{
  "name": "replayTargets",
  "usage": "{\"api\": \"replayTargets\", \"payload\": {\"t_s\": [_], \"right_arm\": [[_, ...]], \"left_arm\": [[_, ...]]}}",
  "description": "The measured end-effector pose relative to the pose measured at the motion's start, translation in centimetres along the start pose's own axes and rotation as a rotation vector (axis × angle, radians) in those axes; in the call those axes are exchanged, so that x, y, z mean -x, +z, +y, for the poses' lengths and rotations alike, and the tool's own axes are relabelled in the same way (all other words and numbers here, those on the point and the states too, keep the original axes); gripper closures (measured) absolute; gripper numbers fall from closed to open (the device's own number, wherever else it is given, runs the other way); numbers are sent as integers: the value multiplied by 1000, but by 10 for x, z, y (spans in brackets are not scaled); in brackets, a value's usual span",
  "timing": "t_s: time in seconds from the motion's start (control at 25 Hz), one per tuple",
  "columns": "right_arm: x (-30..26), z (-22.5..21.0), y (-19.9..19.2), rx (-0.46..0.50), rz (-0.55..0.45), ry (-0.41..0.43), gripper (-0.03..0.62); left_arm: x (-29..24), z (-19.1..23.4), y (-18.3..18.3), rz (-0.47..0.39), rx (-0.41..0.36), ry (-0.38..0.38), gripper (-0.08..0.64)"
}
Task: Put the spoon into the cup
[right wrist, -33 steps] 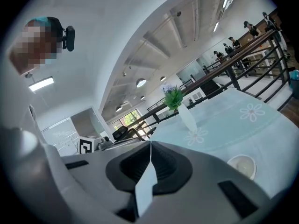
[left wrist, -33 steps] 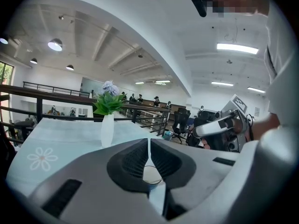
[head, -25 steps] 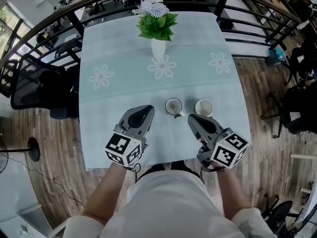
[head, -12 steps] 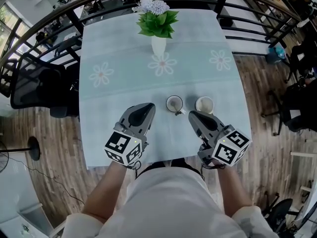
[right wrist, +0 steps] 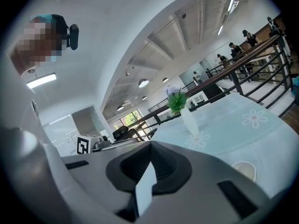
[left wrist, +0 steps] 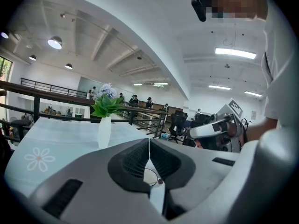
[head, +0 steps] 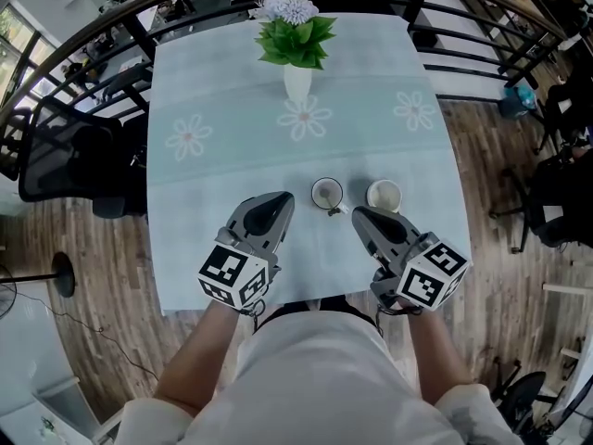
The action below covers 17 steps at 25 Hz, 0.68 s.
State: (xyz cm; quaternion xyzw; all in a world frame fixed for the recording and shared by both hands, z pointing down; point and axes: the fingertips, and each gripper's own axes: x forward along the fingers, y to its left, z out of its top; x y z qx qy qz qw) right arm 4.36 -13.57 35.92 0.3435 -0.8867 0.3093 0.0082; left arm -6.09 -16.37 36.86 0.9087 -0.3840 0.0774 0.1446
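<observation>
Both tools pressed together and empty; spoon not clearly found.

My grey left tool (head: 281, 202) and grey right tool (head: 361, 217) hang over the near side of the pale-green clothed counter (head: 213, 91). Just beyond their tips stand two small white cups, a left cup (head: 325, 194) and a right cup (head: 383, 195). A stub (head: 335, 211) at the left cup's near rim may be the spoon or a handle. If I misread it, I could tip that cup.

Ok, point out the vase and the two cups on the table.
vase (head: 297, 83), head view, on its white body.
left cup (head: 326, 194), head view, on its inner bottom.
right cup (head: 384, 196), head view, on its inner bottom.
</observation>
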Motion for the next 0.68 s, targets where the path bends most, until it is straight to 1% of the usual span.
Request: {"api": "replayTargets", "payload": {"t_s": [0.68], "right_arm": [[-1, -2, -2, -5, 11, 12, 571]], "left_arm": [[-4, -6, -9, 13, 23, 2, 535]]}}
